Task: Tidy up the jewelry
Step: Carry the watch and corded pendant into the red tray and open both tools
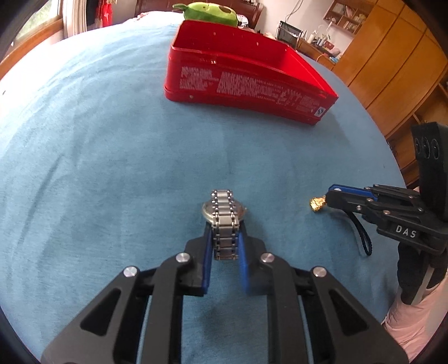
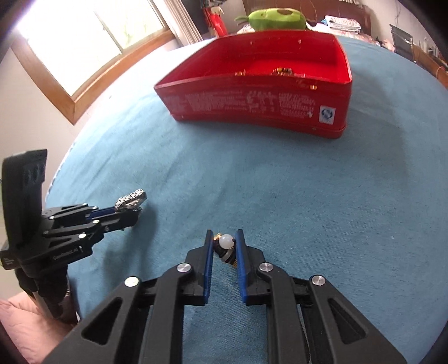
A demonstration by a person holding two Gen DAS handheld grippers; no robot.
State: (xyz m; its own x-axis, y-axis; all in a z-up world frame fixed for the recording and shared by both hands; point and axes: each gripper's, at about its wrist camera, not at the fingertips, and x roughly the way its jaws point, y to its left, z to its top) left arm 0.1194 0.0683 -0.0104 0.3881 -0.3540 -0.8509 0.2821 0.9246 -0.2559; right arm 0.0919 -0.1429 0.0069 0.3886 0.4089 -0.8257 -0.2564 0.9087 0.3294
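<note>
The left gripper (image 1: 224, 240) reached forward low over the blue cloth (image 1: 112, 156), its blue-padded fingers (image 1: 207, 252) pinching the metal band of a silver wristwatch (image 1: 224, 221). The watch stood on edge between the pads, its round case at the fingertips and the linked band running back toward the camera. In the right wrist view the same gripper (image 2: 134, 212) came in from the left side, level with the cloth, the watch (image 2: 131, 201) sticking out past its tips.

The right gripper (image 2: 224, 246) pointed toward the tin, its fingers (image 2: 208, 252) closed on a small jewelry piece (image 2: 226, 246) with a white bead, dark rings and gold parts. From the left wrist view that gripper (image 1: 326, 200) entered from the right, nearly horizontal, with a crumpled gold bit (image 1: 317, 204) of the piece showing at its tips; a dark strap loop (image 1: 361, 238) hung beneath it. Whether either item touched the cloth I could not tell.

The two grippers sat near each other, side by side, well apart from the open red tin (image 2: 252, 103). The tin lay farther back on the cloth, white print along its near wall, a blue-and-white mark at the right end. Some gold pieces (image 2: 282, 71) showed inside over the near rim. Bare blue cloth stretched between the grippers and the tin. Behind the tin lay a green plush toy (image 2: 277, 18); a wood-framed window (image 2: 92, 53) stood at the left, wooden cabinets (image 1: 392, 61) at the right.
</note>
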